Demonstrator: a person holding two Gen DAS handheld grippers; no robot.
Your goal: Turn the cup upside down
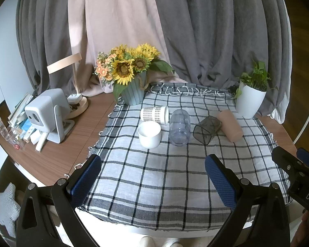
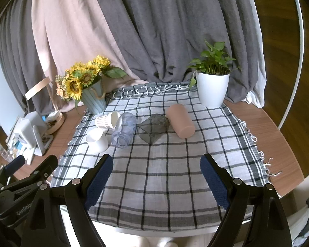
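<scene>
Both grippers hang over the near edge of the checked cloth [image 1: 154, 177], well apart from the cups. Left gripper [image 1: 153, 180] spread wide, nothing between its pads. Right gripper [image 2: 156, 180] likewise spread and empty.

Five cups are grouped mid-cloth on the surface [image 1: 57, 156]. The task does not say which one.
- White cup [image 1: 149, 134]: stands upright, mouth up, at the left of the group. Long axis vertical. Probably the one to flip, being the only one on its base.
- Dotted paper cup [image 1: 154, 114]: on its side just behind the white cup, mouth to the right, axis running left-right.
- Clear plastic cup [image 1: 179, 129]: on its side, mouth toward the camera, axis running near-far.
- Dark mesh cup [image 1: 207, 129]: on its side, mouth toward the near left, axis diagonal.
- Pink cup [image 1: 230, 125]: on its side, touching or just beside the mesh cup, axis diagonal, near end lower right.

Risks, as judged:
- Tight spacing. The white cup sits just beside the dotted and clear cups; a wide-open gripper coming in could knock either, and cups on their sides would roll.
- Smooth white wall may slip in the pads mid-turn.
- Soft cloth could bunch under the rim, leaving the cup tilted.
- Flower pot [image 1: 134, 92] stands close behind.
</scene>
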